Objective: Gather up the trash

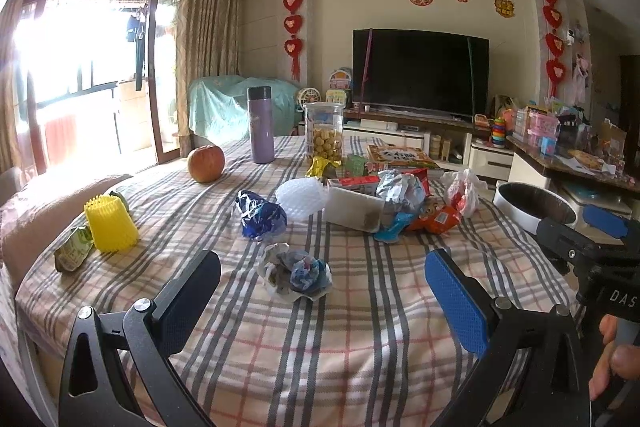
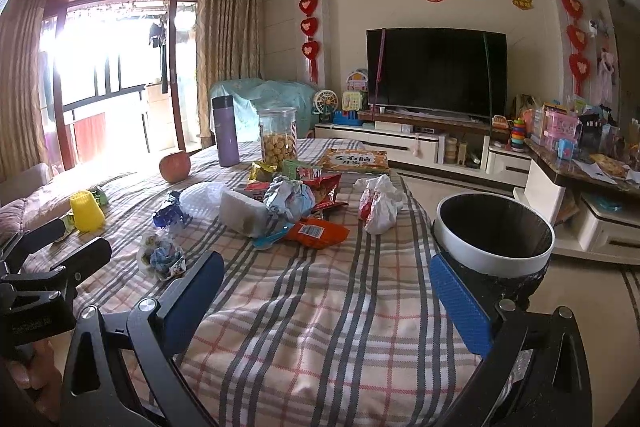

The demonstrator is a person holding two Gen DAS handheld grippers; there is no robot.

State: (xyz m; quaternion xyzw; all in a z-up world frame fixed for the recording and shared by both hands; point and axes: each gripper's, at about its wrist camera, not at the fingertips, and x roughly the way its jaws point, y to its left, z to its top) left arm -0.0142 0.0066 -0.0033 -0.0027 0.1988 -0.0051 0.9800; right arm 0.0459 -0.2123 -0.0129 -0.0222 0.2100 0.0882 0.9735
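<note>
Two views, read one at a time.

Left wrist view, claw: the left gripper (image 1: 322, 291) hovers low over the plaid tablecloth (image 1: 360, 347), jaws spread wide and holding nothing.
Left wrist view, nearest trash: a crumpled grey-and-blue paper wad (image 1: 294, 273) lies on the cloth dead ahead, framed between the two blue-padded fingers (image 1: 456, 301) and just beyond their tips.
Left wrist view, shape: the wad is a rough ball with no clear long axis (so approach angle probably matters little).
Left wrist view, further trash: a crinkled blue foil wrapper (image 1: 260, 215) sits behind it, and a heap of snack packets (image 1: 404, 203) lies further back to the right.

Right wrist view, claw: the right gripper (image 2: 326, 293) also gapes wide and empty over bare cloth.
Right wrist view, bin: the round white-rimmed waste bin with a black liner (image 2: 494, 231) stands just off the table edge, close beside the right finger.
Right wrist view, wad: the same paper wad lies off to the left, outside the jaws.

Judgement: the left gripper is the nearer one and already aligned; a straight push forward and down should bracket the wad.
</note>
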